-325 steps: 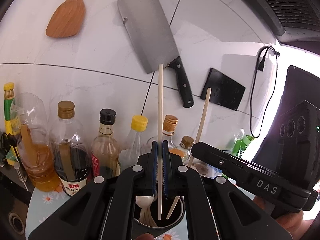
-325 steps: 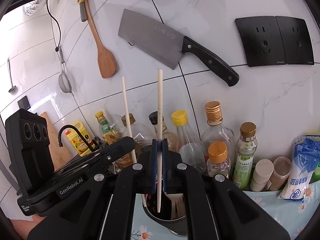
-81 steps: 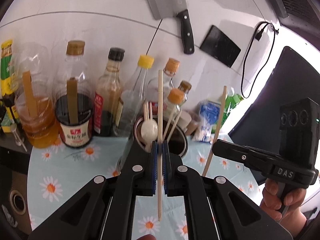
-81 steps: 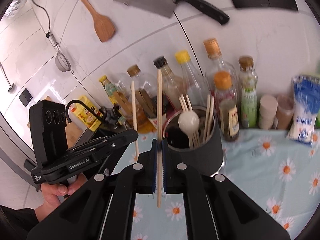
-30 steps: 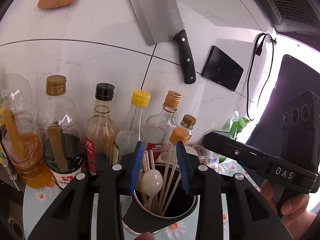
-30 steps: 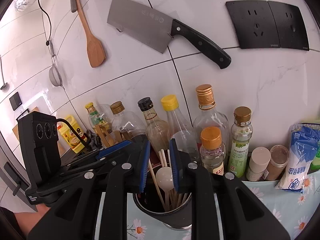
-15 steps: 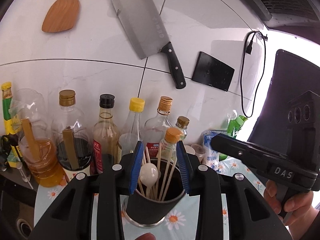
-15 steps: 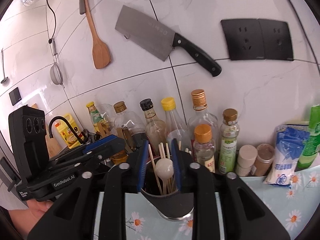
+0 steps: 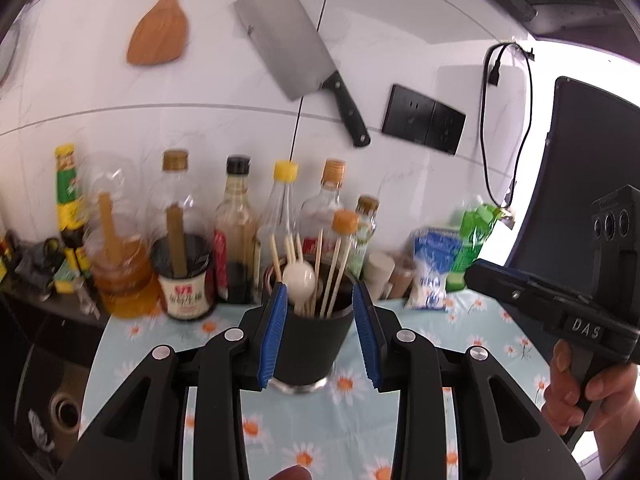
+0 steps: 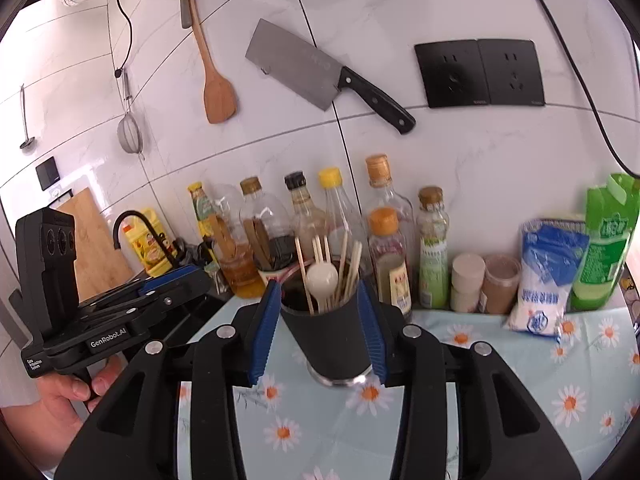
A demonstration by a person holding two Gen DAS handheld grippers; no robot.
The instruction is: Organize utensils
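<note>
1. Far left, the flowered cloth (image 9: 132, 332) stops at a dark counter edge; a row of bottles (image 9: 240, 216) lines the wall behind, closing off the back.
2. Left gripper (image 9: 319, 332): its blue pads (image 9: 271, 336) are spread wide, holding nothing. The black cup (image 9: 310, 344) shows between them, framed by the pads, though I can't tell if they touch it.
3. The cup stands upright on the cloth, in front of the bottles. Chopsticks (image 9: 328, 272) and a white spoon (image 9: 299, 278) poke out of its top.
4. Right gripper (image 10: 319, 330): also spread apart and empty, with the same cup (image 10: 332, 340) framed between its pads. Contact can't be judged.
5. To the cup's right, open cloth (image 10: 520, 360) runs up to two small jars (image 10: 466, 282), a blue-white bag (image 10: 548, 276) and a green pouch (image 10: 604, 248) along the wall.
6. Above it all, a spatula (image 10: 218, 92) and a cleaver (image 10: 296, 66) hang on the tiles, well clear of the cup.
</note>
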